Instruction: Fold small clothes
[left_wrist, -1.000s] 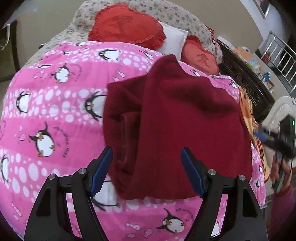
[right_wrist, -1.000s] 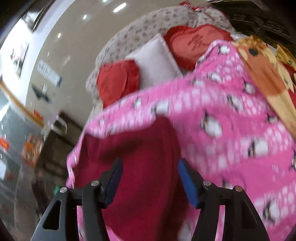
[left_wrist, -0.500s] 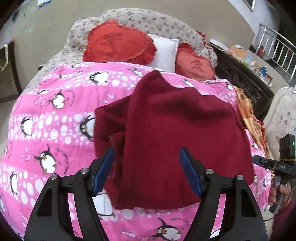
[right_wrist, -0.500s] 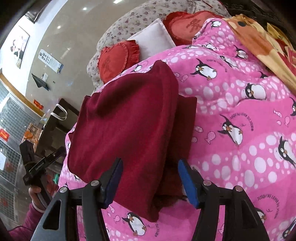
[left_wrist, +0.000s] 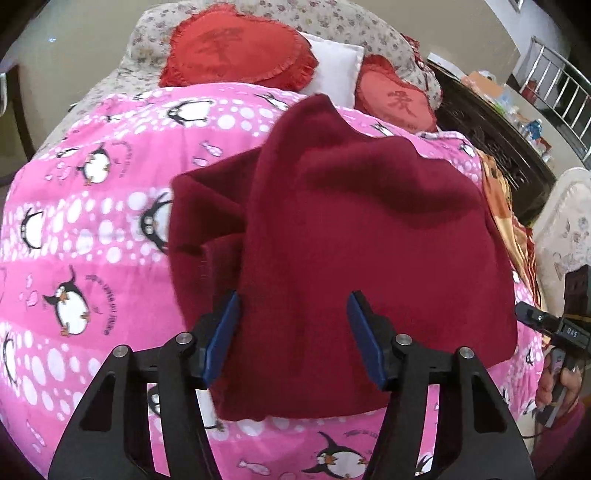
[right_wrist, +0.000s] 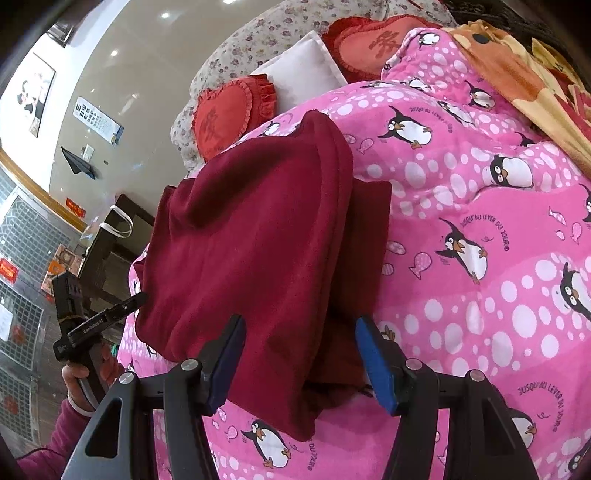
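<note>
Only the right view shows a wall chart (right_wrist: 98, 120) beyond the maroon garment (right_wrist: 258, 258); left gripper (left_wrist: 293, 332) closing, right gripper (right_wrist: 301, 360) parted, neither gripping.

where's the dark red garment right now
The dark red garment lies partly folded on the pink penguin blanket, below the red heart cushions, filling the middle of both wrist views.

1. a bed fills most of both views, covered by a pink penguin-print quilt (left_wrist: 92, 229).
2. at its head, top centre of the left view, lie two red heart cushions (left_wrist: 236, 55) and a white pillow (left_wrist: 332, 62) against a floral bolster (left_wrist: 332, 22).
3. dark carved furniture (left_wrist: 491, 147) and a metal railing (left_wrist: 554, 70) sit upper right.
4. in the right view, a glossy beige wall (right_wrist: 147, 92) at upper left carries an eye chart (right_wrist: 98, 120) and reflects ceiling lights.
</note>
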